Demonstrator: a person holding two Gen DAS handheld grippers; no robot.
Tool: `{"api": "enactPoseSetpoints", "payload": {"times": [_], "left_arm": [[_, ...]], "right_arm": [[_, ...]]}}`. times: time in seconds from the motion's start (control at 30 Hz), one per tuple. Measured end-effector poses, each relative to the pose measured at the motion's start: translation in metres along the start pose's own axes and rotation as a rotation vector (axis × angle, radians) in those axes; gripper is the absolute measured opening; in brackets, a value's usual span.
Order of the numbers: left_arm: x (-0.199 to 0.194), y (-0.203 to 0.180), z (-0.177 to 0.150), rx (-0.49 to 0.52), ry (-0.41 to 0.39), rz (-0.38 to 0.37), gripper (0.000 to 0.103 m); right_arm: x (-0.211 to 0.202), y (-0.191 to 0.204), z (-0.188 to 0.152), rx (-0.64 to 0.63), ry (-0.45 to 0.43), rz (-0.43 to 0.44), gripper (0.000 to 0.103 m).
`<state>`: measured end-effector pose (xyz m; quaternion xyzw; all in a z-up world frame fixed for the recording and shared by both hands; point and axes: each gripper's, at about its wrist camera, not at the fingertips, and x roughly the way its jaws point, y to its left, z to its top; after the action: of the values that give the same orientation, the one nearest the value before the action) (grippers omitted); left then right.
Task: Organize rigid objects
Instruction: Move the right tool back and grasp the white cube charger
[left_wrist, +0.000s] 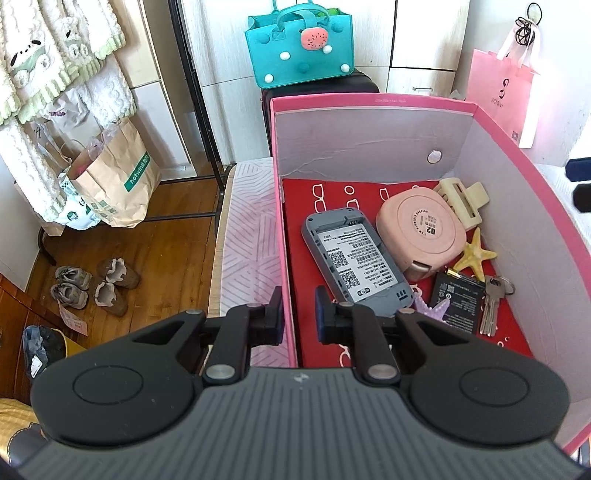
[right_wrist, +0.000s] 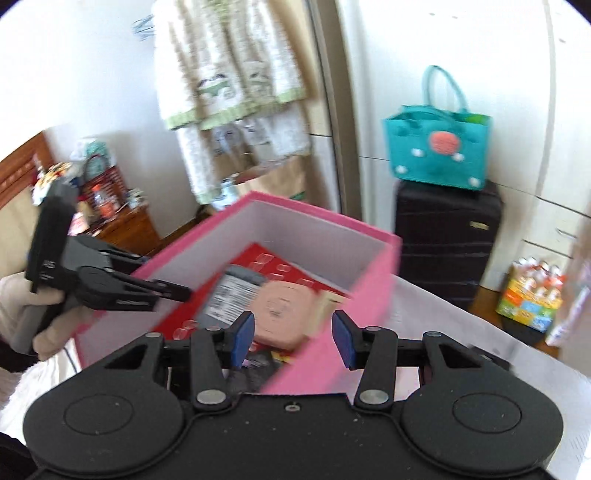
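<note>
We straddle the left wall of the pink box (left_wrist: 288, 236) with our left gripper (left_wrist: 298, 314) — fingers apart, not pinching it, probably to steady it. The router (left_wrist: 356, 258), pink case (left_wrist: 419, 230), clip (left_wrist: 463, 199), starfish (left_wrist: 476, 253), battery (left_wrist: 458, 302) and keys (left_wrist: 493, 302) lie inside, while our right gripper (right_wrist: 293, 338) hangs open and empty above the near corner — likely withdrawing.

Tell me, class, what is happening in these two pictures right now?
A person holds a gripper in each hand at a pink box. The left gripper straddles the box's left wall, fingers apart. The right gripper hovers open over the near wall, holding nothing. Inside lie a grey device, pink round case, hair clip, starfish, battery and keys.
</note>
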<state>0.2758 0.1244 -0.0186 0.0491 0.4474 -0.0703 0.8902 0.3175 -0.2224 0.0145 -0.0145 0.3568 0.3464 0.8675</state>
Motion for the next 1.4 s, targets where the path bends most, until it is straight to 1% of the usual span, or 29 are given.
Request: {"api": "enactPoseSetpoints", "payload": {"times": [0.2,0.3,0.37,0.5,0.63,0.73,0.93,1.03,1.1,1.2,1.23,1.27,1.33,1.4], "left_arm": [[0.000,0.000,0.001,-0.012,-0.002,-0.007,0.013],[0.000,0.000,0.001,-0.017,-0.003,-0.010,0.013],[0.000,0.001,0.000,-0.018,-0.003,-0.010,0.013],[0.000,0.001,0.000,-0.023,-0.004,-0.014,0.014],[0.000,0.002,0.000,-0.029,-0.005,-0.017,0.014],[0.000,0.003,0.000,-0.030,-0.005,-0.017,0.014],[0.000,0.003,0.000,-0.029,-0.005,-0.017,0.014],[0.000,0.003,0.000,-0.031,-0.005,-0.018,0.014],[0.000,0.003,0.000,-0.031,-0.005,-0.018,0.014],[0.000,0.003,0.000,-0.030,-0.005,-0.018,0.014],[-0.001,0.003,0.000,-0.028,-0.005,-0.018,0.014],[0.000,0.003,0.000,-0.028,-0.005,-0.017,0.014],[-0.001,0.005,-0.001,-0.026,-0.005,-0.016,0.014],[-0.001,0.005,-0.001,-0.027,-0.005,-0.016,0.014]], "right_arm": [[-0.014,-0.031,-0.030,0.025,-0.021,-0.110,0.052],[-0.012,-0.040,-0.044,0.014,-0.026,-0.169,0.053],[-0.008,-0.043,-0.051,0.006,-0.027,-0.192,0.053],[0.002,-0.048,-0.060,0.009,-0.035,-0.169,0.052],[0.017,-0.042,-0.067,-0.041,-0.032,-0.181,0.052],[0.029,-0.032,-0.069,-0.095,-0.034,-0.226,0.051],[0.052,-0.030,-0.064,-0.140,-0.009,-0.321,0.050],[0.062,-0.030,-0.064,-0.168,0.007,-0.340,0.050],[0.070,-0.030,-0.066,-0.175,0.026,-0.347,0.053],[0.074,-0.026,-0.069,-0.222,0.006,-0.390,0.054],[0.074,-0.026,-0.070,-0.224,0.003,-0.397,0.053],[0.073,-0.025,-0.072,-0.231,-0.004,-0.401,0.045],[0.069,-0.023,-0.073,-0.242,0.000,-0.398,0.044],[0.063,-0.022,-0.075,-0.226,-0.005,-0.377,0.044]]}}
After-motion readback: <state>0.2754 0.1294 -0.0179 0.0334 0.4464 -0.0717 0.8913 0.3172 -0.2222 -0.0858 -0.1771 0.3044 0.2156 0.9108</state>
